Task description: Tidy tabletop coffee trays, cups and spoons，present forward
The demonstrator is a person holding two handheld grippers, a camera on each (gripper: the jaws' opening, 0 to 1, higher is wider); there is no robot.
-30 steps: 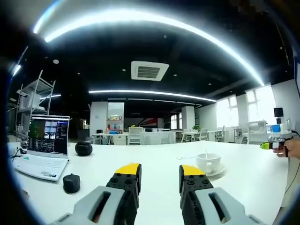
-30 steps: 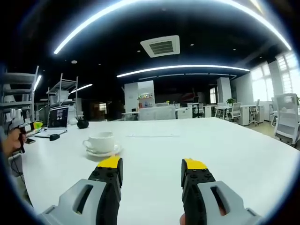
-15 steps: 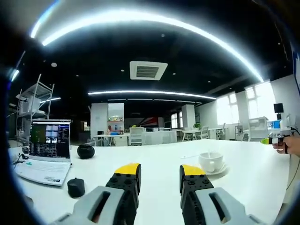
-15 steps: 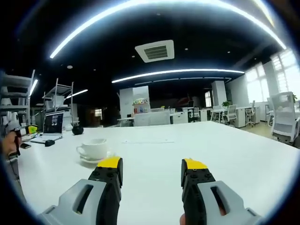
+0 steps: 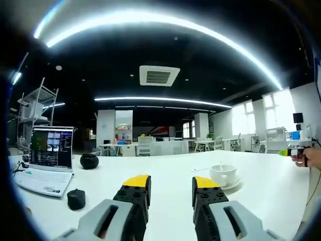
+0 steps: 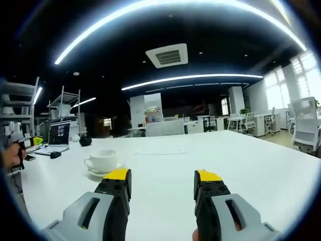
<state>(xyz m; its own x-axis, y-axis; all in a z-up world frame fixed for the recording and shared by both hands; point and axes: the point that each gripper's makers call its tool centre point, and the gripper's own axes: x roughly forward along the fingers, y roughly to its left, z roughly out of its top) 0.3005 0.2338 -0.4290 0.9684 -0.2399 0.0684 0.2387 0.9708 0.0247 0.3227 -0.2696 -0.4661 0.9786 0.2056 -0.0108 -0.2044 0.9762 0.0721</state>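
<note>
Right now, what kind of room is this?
Probably a big open office. A laptop sits open on the long white table, rows of desks and chairs fill the back, and an air vent is set in the dark ceiling.

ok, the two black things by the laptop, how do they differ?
The round black object sits farther back, beside the laptop screen, and looks bigger and rounder; the small black object sits nearer, past the keyboard's front corner, with a flatter top. Both rest on the white table, untouched.
</note>
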